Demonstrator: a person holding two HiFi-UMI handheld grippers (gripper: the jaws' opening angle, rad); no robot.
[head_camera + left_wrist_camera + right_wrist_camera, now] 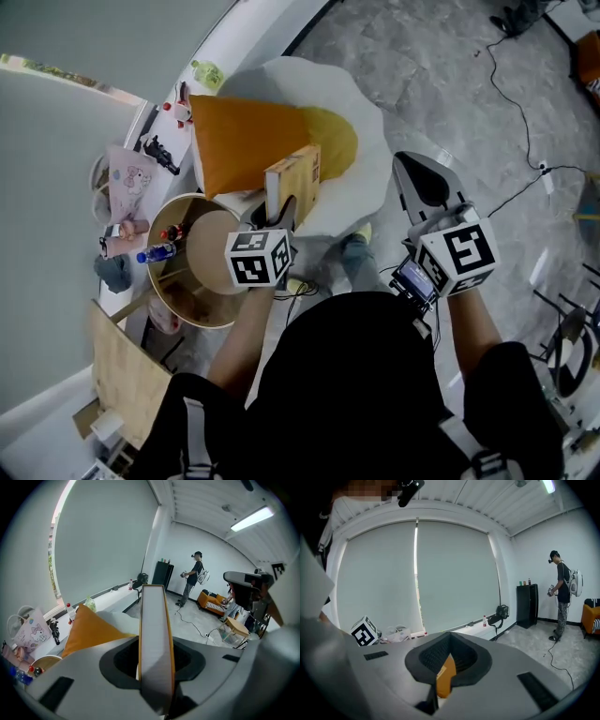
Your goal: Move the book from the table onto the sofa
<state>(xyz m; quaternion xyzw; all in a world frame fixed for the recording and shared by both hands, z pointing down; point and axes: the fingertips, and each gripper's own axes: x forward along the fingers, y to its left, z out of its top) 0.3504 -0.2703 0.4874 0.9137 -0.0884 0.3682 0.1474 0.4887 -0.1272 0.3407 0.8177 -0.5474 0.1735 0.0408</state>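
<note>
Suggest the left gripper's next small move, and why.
Probably lower the yellow-edged book onto the white rounded sofa, beside the orange cushion: the left gripper holds it upright, and it seems to hang over the seat, not yet resting.

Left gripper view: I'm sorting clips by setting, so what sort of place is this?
Probably a studio staged as a living room: bare grey floor with trailing black cable, long ceiling strip light, and a standing person wearing a white backpack.
</note>
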